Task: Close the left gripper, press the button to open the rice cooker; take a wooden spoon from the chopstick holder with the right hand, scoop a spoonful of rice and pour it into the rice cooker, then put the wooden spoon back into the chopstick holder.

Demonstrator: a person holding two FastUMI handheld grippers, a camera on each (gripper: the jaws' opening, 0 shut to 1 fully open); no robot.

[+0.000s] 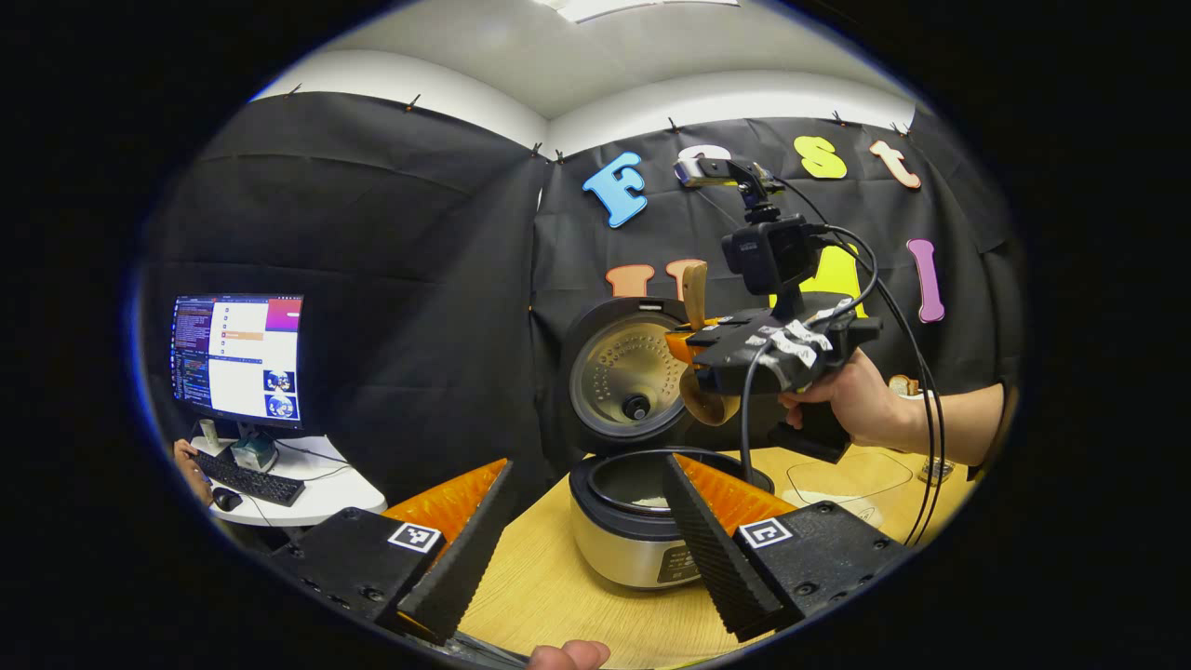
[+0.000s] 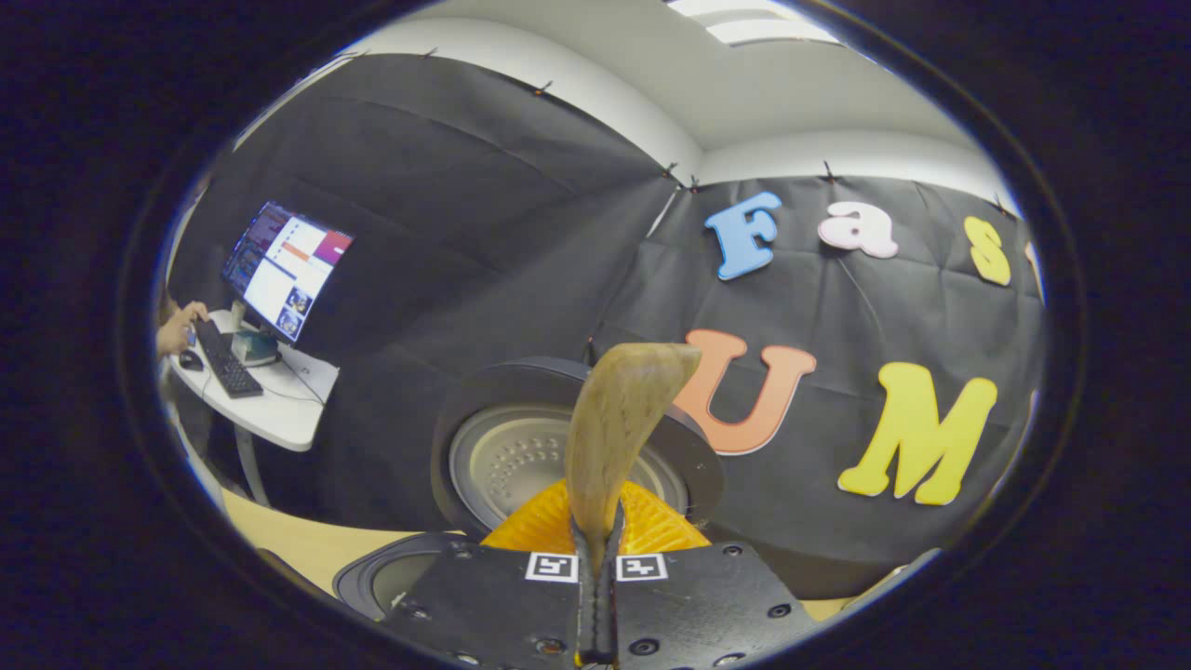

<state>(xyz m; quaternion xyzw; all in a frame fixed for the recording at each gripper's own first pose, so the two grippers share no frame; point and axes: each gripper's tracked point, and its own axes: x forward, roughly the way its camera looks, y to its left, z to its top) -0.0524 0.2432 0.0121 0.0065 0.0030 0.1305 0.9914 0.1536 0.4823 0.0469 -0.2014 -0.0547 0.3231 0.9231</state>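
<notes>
Right claw [image 2: 595, 596]: we record its jaws pressed together on the handle of the wooden spoon [image 2: 614, 428], which rises upright out of the grip; in the left gripper view the same claw [image 1: 693, 358], held by a hand [image 1: 851, 405], sits above the pot, the spoon's handle [image 1: 694, 293] standing above it and the bowl hanging just beneath. Left claw [image 1: 577, 540]: we note its jaws spread wide with nothing between them, low over the worktop [image 1: 540, 596]. Rice cooker [image 1: 633, 540]: directly ahead of the left claw and below the right one, lid [image 1: 628, 372] raised upright behind the pot, a little white rice [image 1: 651, 502] visible inside. Beyond the right claw, on the worktop, we list a clear shallow container [image 1: 847, 479] holding rice. Far to the left of both claws: a monitor [image 1: 237, 358] and keyboard [image 1: 247, 479] on a white side table [image 1: 326, 489].
</notes>
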